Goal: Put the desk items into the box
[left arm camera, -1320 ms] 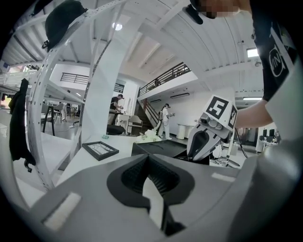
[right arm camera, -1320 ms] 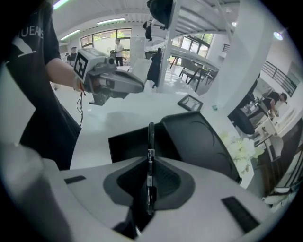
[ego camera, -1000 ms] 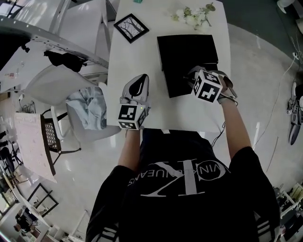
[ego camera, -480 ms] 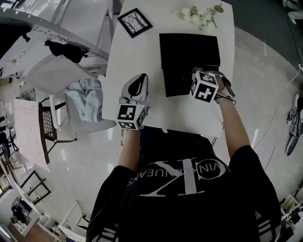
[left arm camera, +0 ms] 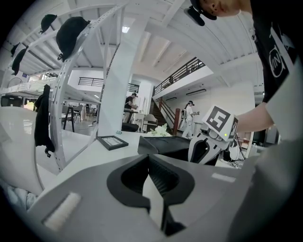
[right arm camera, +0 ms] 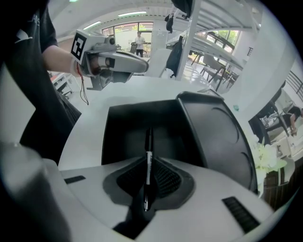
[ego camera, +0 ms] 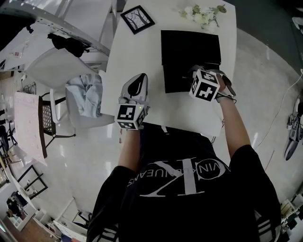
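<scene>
A black box (ego camera: 176, 80) lies open on the white table (ego camera: 142, 52), its lid (ego camera: 190, 46) on the far side. My right gripper (ego camera: 190, 74) hovers over the box's near part, shut on a black pen (right arm camera: 148, 156) that points down into the box (right arm camera: 137, 130); the lid (right arm camera: 222, 137) rises at the right. Over the table's front left my left gripper (ego camera: 139, 78) hangs shut and holds nothing (left arm camera: 150, 163). A black picture frame (ego camera: 138, 19) lies at the far left and white flowers (ego camera: 201, 14) at the far edge.
A white chair (ego camera: 57, 71) with crumpled cloth (ego camera: 85, 101) on it stands left of the table. A thin cable (ego camera: 218, 132) hangs off the table's front right corner. The left gripper view shows the frame (left arm camera: 112, 142), the box (left arm camera: 165, 146) and the right gripper (left arm camera: 210, 142).
The head view has shifted a little. The right gripper still holds the pen over the box's near part, and the left gripper has not moved.
</scene>
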`<action>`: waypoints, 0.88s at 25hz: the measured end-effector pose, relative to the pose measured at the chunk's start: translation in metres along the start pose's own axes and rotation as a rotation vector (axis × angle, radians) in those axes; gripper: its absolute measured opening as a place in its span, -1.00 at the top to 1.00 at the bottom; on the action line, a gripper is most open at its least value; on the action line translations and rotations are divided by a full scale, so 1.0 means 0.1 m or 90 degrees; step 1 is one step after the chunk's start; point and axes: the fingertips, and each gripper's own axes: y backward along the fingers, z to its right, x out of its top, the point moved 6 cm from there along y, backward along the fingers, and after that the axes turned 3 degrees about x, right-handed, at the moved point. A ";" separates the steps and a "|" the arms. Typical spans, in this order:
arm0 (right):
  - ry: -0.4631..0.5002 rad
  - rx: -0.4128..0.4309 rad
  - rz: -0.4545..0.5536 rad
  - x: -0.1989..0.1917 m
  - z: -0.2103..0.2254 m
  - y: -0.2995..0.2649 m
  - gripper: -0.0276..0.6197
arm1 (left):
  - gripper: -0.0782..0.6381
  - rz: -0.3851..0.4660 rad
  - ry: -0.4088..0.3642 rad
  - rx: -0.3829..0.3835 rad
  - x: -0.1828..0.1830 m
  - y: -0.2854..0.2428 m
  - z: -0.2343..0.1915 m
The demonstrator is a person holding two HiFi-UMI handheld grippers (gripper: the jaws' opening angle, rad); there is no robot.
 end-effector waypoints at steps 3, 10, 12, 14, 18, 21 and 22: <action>-0.007 -0.012 0.022 0.03 -0.01 0.07 0.75 | 0.80 0.006 -0.012 -0.002 0.00 0.04 0.01; -0.069 -0.065 0.116 0.11 0.00 0.35 0.83 | 0.80 0.021 -0.016 -0.009 0.08 0.10 0.02; -0.098 -0.085 0.144 0.10 0.01 0.43 0.85 | 0.80 0.024 -0.018 -0.009 0.11 0.10 0.02; -0.131 -0.102 0.173 0.09 0.01 0.51 0.86 | 0.80 0.026 -0.014 -0.005 0.15 0.10 0.01; -0.156 -0.136 0.204 0.08 0.04 0.65 0.86 | 0.80 0.033 -0.011 -0.007 0.21 0.09 0.01; -0.178 -0.160 0.222 0.05 0.05 0.75 0.87 | 0.80 0.039 -0.017 -0.015 0.25 0.07 0.01; -0.186 -0.169 0.229 0.03 0.06 0.78 0.87 | 0.80 0.042 -0.019 -0.017 0.27 0.06 0.00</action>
